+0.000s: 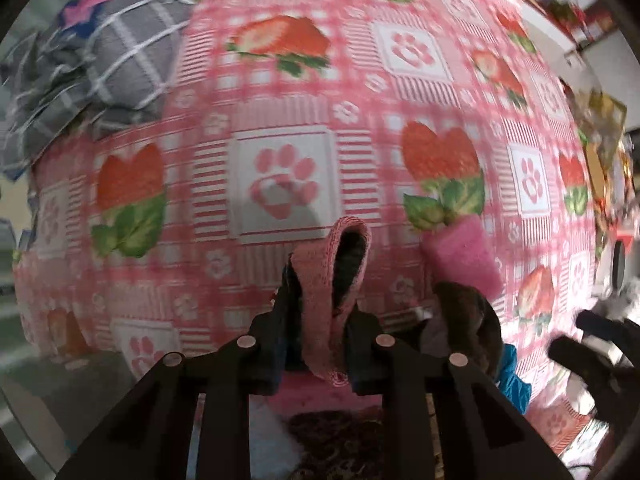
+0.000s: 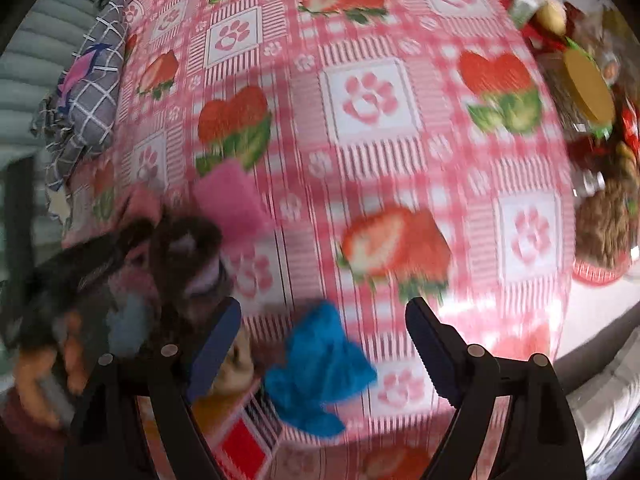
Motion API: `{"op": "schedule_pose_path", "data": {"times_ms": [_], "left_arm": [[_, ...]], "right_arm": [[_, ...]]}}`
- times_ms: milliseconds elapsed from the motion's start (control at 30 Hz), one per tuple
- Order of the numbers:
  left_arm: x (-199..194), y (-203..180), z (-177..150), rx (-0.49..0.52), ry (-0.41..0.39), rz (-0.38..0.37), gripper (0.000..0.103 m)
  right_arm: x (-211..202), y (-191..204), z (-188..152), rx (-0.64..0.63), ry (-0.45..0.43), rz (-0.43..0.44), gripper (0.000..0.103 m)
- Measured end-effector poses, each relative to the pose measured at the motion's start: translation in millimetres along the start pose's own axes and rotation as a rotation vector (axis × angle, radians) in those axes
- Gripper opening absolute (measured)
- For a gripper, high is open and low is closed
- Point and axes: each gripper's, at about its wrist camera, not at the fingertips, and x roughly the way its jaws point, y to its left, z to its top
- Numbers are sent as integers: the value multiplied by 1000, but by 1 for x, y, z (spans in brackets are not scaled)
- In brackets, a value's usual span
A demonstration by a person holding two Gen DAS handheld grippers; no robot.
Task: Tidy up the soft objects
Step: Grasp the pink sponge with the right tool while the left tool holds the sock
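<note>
My left gripper [image 1: 320,308] points down at the table and is shut on a pink knitted sock-like piece [image 1: 350,236], whose looped end sticks up past the fingertips. Just to its right lie a fuzzy pink pad [image 1: 460,256], a dark brown furry item [image 1: 468,320] and a blue cloth [image 1: 514,378]. In the right wrist view my right gripper [image 2: 322,312] stands open over the blue cloth [image 2: 316,368], which lies between the fingers untouched. The pink pad [image 2: 228,200] and brown furry item [image 2: 184,256] sit to its left, beside the blurred left gripper [image 2: 80,264].
A pink strawberry-and-paw tablecloth [image 2: 368,100] covers the table. A grey plaid cushion [image 1: 112,52] [image 2: 92,96] lies at the far left edge. A jar with a yellow lid [image 2: 588,88] and snack packets crowd the right side. A red-and-white box [image 2: 244,440] sits near the front.
</note>
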Motion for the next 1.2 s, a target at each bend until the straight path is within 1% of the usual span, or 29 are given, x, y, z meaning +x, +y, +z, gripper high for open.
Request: {"op": "schedule_pose_path", "data": {"times_ms": [100,200,233,300,333,367,400,467,533,600,700,767,867,933,1067,1200], "left_arm": [[-12,12,-7,-20,-22,-3,26],[-23,26,-11,-27,-36,2,26],[-24,29,-12,-27,-39,7,26],[-30,33,-16,-33,-40,7,26],[-30,40,-17,-40,-37,3,26],[-29,45,-18,-47,-36,2,26],[-31,47,-19,-55,-38,2,26],[-31,52,-22,-60,-40,0,26],[-32,50,-21,-56,-46,1,26],[-35,50,-22,-49,-52,3,26],[-33,45,-18,-50,-53,3,26],[-34,45,-20,-50,-55,5,26],[-34,46,-23,-54,-55,10,26],[-33,47,-23,-61,-53,11,26],[-36,52,-27,-72,-54,16,26],[-35,51,-27,-73,-57,24,26]], "right_arm": [[21,18,16,-33,11,-25,86],[41,42,17,-114,38,-52,86],[46,54,12,-169,67,-30,86],[46,70,1,-254,91,25,86],[41,78,-3,-299,68,32,86],[35,80,-4,-315,36,11,86],[29,78,-1,-310,-6,-28,85],[24,66,11,-244,-47,-76,86],[26,54,22,-198,-40,-77,86],[36,54,28,-214,-14,-88,86],[52,64,29,-271,5,-126,86],[57,71,28,-277,5,-104,86],[62,89,27,-322,-13,-138,85],[69,104,28,-355,-11,-147,85],[80,128,31,-362,-24,-160,85],[82,132,31,-369,-31,-184,85]]}}
